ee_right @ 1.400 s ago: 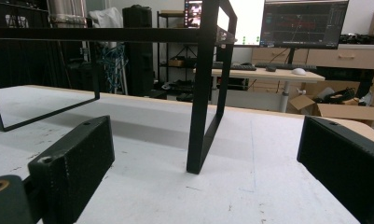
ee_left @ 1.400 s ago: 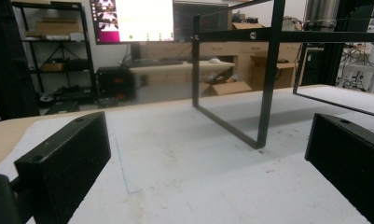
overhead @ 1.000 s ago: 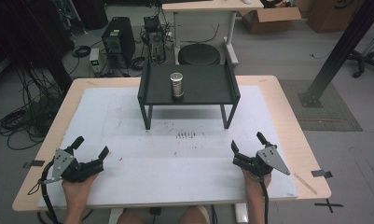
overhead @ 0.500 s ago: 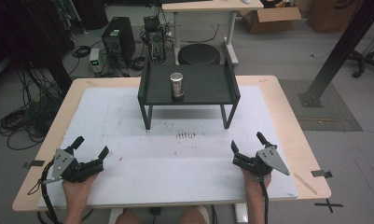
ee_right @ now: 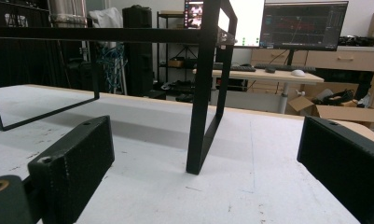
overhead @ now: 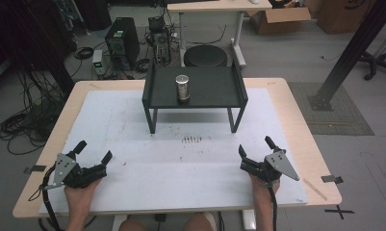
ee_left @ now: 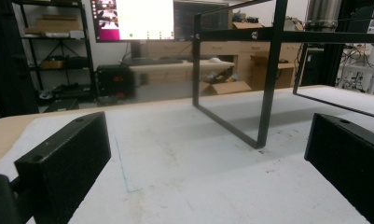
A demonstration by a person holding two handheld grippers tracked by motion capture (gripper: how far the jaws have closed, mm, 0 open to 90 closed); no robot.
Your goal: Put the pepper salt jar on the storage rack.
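One small silver metal cylinder [overhead: 182, 87], like a can or a weight, stands upright on the top of the black metal stand with raised side rims [overhead: 214, 91], a little left of the stand's middle. This stand is the landmark here; it sits at the far part of the white mat [overhead: 133, 125] that covers the light wooden table [overhead: 303, 134].

I judge the cylinder to be stiff and smooth, probably rather heavy for its size if it is solid metal, and not fragile. Its round polished wall may slip between flat jaws, so the best hold is across the middle of its body, with the jaws on two opposite sides and the grip level, below the narrower cap part on top. The stand's side rims leave the front open, so an approach from the front edge seems easiest.

The left gripper [overhead: 92, 155] lies in front of the stand and well to its left, near the person's edge of the mat. Its jaws are spread wide and hold nothing. The right gripper [overhead: 255, 154] lies in front of the stand and to its right, also well apart from it, with jaws spread wide and nothing between them.

Count: one cylinder, one stand, two grippers, one mat.
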